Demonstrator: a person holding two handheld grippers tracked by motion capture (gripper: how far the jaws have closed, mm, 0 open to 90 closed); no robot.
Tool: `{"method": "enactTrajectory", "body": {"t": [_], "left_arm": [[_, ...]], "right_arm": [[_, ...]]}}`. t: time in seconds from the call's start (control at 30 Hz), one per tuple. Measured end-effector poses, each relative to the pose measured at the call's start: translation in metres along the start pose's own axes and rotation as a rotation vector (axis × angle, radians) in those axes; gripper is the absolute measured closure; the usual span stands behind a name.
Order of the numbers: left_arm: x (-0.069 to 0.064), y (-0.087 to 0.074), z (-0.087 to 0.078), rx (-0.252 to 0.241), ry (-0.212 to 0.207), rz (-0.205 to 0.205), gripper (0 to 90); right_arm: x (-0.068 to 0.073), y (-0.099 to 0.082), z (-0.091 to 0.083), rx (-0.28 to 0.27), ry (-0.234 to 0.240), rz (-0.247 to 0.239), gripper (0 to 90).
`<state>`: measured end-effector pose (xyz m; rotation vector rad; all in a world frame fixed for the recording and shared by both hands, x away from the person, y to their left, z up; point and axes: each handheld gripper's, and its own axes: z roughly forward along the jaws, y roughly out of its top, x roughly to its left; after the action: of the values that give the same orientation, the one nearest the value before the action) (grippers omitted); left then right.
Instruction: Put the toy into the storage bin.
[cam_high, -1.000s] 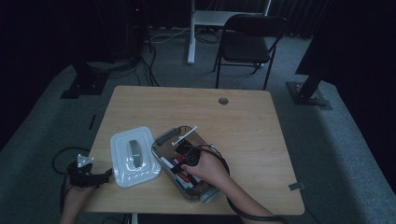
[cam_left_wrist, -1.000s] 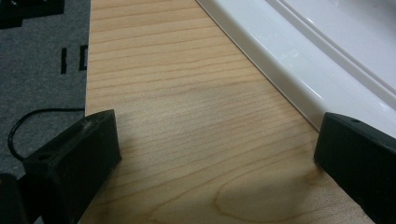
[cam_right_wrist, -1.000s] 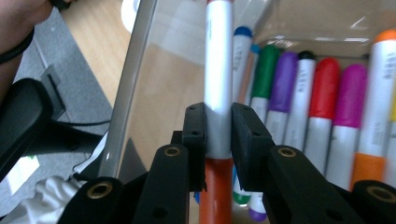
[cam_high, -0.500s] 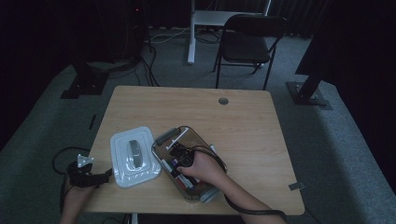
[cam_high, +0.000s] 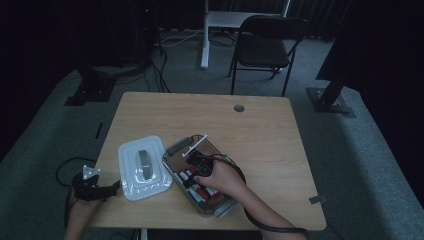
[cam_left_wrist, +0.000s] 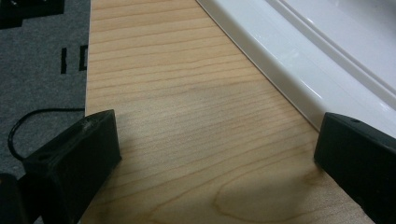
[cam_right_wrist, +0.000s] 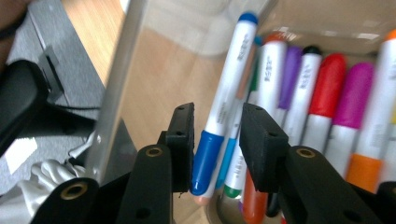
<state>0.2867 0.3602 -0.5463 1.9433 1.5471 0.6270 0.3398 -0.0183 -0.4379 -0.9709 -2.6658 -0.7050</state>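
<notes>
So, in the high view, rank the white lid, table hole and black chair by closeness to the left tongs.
1. White lid, just right of the left tongs.
2. Table hole, near the far edge.
3. Black chair, beyond the table.

The white marker with the blue cap (cam_right_wrist: 224, 100), which a second ago stuck up out of the clear box (cam_high: 176, 150) above the right gripper (cam_right_wrist: 216, 142), now lies low inside that box among the other markers (cam_right_wrist: 327, 93), its blue cap between the fingers (cam_right_wrist: 183, 135). The right gripper's jaws have just been opening: a gap shows between the marker and the finger on the right of the right gripper view, while on the other side I cannot tell whether the pad touches the cap. The right hand (cam_high: 220, 177) has sunk with it, from above the box's middle to lower over the markers.
</notes>
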Motion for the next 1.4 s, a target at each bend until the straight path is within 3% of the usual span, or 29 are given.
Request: {"method": "enactTrajectory", "body": {"t": [0.13,0.37,0.57,0.73,1.0,1.4], "left_arm": [[0.000,0.000,0.000,0.000,0.000,0.000,0.7],[0.000,0.000,0.000,0.001,0.000,0.000,0.7],[0.000,0.000,0.000,0.000,0.000,0.000,0.7],[0.000,0.000,0.000,0.002,0.000,0.002,0.7],[0.000,0.000,0.000,0.001,0.000,0.000,0.7],[0.000,0.000,0.000,0.001,-0.001,0.000,0.7]], "right_arm": [[-0.004,-0.006,-0.023,-0.065,0.008,0.005,64.5],[-0.023,-0.023,-0.069,-0.189,-0.032,0.030,61.8],[-0.046,-0.038,-0.104,-0.296,-0.097,0.070,59.8],[-0.069,-0.052,-0.116,-0.342,-0.146,0.123,59.4],[-0.107,-0.073,-0.098,-0.299,-0.210,0.209,59.5],[-0.135,-0.095,-0.033,-0.181,-0.191,0.266,60.4]]}}
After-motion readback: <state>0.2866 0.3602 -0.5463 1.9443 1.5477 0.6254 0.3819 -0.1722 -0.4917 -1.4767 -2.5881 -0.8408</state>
